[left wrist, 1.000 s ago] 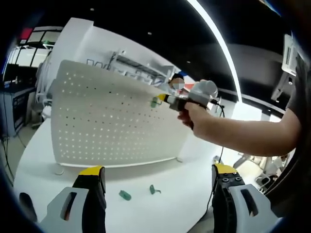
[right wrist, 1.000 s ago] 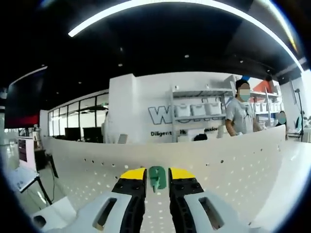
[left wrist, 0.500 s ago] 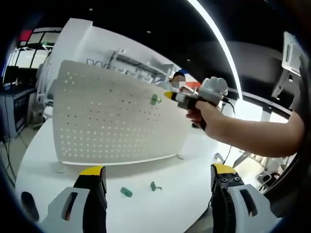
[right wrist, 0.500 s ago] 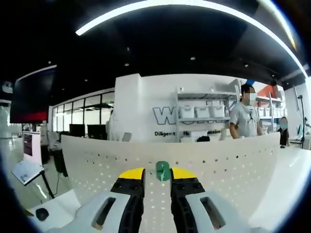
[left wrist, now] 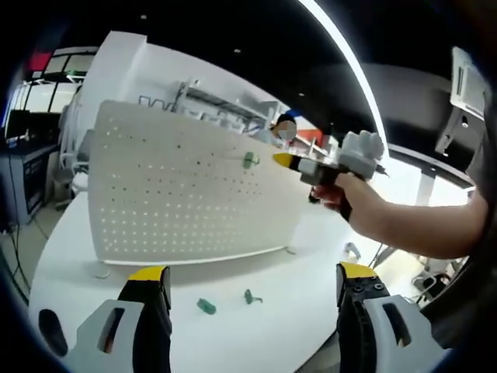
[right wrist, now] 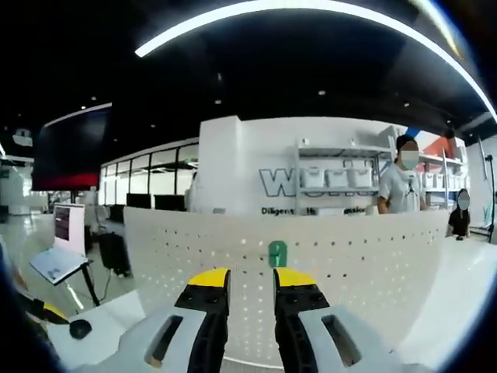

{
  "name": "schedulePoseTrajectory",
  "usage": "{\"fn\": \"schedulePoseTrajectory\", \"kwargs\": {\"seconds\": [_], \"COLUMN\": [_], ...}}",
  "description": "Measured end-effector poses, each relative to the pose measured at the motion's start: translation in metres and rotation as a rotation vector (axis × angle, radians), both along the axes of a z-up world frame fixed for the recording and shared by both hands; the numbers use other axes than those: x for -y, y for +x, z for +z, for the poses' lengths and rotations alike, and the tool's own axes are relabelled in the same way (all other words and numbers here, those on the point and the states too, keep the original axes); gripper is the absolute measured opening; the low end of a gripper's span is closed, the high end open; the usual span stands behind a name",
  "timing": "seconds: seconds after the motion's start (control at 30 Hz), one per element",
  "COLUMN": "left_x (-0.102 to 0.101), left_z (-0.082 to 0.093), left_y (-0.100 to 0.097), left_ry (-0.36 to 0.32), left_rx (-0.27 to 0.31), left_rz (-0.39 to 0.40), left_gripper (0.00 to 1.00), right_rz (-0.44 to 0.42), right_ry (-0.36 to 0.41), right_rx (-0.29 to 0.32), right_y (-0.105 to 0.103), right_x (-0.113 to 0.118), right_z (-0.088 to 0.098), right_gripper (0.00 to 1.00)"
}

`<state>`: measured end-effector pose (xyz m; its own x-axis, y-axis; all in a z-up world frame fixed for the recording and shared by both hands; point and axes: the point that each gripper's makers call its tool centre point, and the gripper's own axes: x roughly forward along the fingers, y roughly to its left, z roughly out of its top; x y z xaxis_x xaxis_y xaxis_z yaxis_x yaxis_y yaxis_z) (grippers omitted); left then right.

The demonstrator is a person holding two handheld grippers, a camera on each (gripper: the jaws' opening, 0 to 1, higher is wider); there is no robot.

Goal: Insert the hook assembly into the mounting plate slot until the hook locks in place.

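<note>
Pegboard [left wrist: 182,190] stands upright on the white table [left wrist: 256,334], and the green hook [left wrist: 249,161] is sitting in it near the top edge, with nothing gripping it. In the left gripper view you get stuff the other camera misses: two more green hooks [left wrist: 206,306] lying loose on the table in front of the board, the second one [left wrist: 249,297] just beside the first, plus the whole right gripper [left wrist: 284,159] seen from the side. A person's hand [left wrist: 339,196] holds it roughly level, arm reaching in from the right, yellow tips pointing at the mounted hook but apart from it.

Right gripper view looks straight at the board [right wrist: 326,264] head on, with the hook [right wrist: 277,253] just above its own yellow tips. Right gripper [right wrist: 251,278] has its jaws nearly together with a narrow gap, clamped on nothing. Left gripper [left wrist: 252,273] has its jaws spread wide, nothing between them, hanging low over the table.

Writing-wise, the back wall in the right gripper view has big letters starting "W" and a smaller line starting "Diligen", the rest blocked by shelves [right wrist: 334,179]. A person [right wrist: 404,190] stands behind the board.
</note>
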<state>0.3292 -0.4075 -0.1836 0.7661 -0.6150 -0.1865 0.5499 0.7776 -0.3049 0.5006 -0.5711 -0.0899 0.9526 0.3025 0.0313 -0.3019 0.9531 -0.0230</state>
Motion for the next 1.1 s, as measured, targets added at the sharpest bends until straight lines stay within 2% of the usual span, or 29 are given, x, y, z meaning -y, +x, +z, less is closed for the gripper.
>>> {"fn": "schedulePoseTrajectory", "kwargs": {"seconds": [0.4,0.6,0.67,0.93,1.1], "left_x": [-0.008,-0.011,-0.012,-0.01,-0.009], "left_z": [0.0,-0.002,-0.002,-0.002,-0.005], "left_y": [-0.002,-0.002,-0.002,-0.001,-0.001], "left_ry": [0.001,0.005,0.008,0.002,0.01], "left_rx": [0.001,-0.001,-0.003,-0.002,-0.009], "left_rz": [0.013,0.02,0.02,0.014,0.007], "left_gripper": [0.9,0.89,0.89,0.89,0.89], "right_rz": [0.061,0.104,0.108,0.122,0.161], "right_ry": [-0.032,-0.079,-0.063,-0.076,-0.079], "right_rx": [-0.082,-0.119,-0.146,-0.187,-0.236], "right_y": [-0.036,-0.056,-0.06,-0.077,-0.089], "right_x": [-0.011,-0.018,-0.018,-0.018,-0.02], "right_z": [-0.037,-0.056,-0.066,-0.088,-0.108], "right_gripper": [0.23,0.24,0.24,0.25,0.25]}}
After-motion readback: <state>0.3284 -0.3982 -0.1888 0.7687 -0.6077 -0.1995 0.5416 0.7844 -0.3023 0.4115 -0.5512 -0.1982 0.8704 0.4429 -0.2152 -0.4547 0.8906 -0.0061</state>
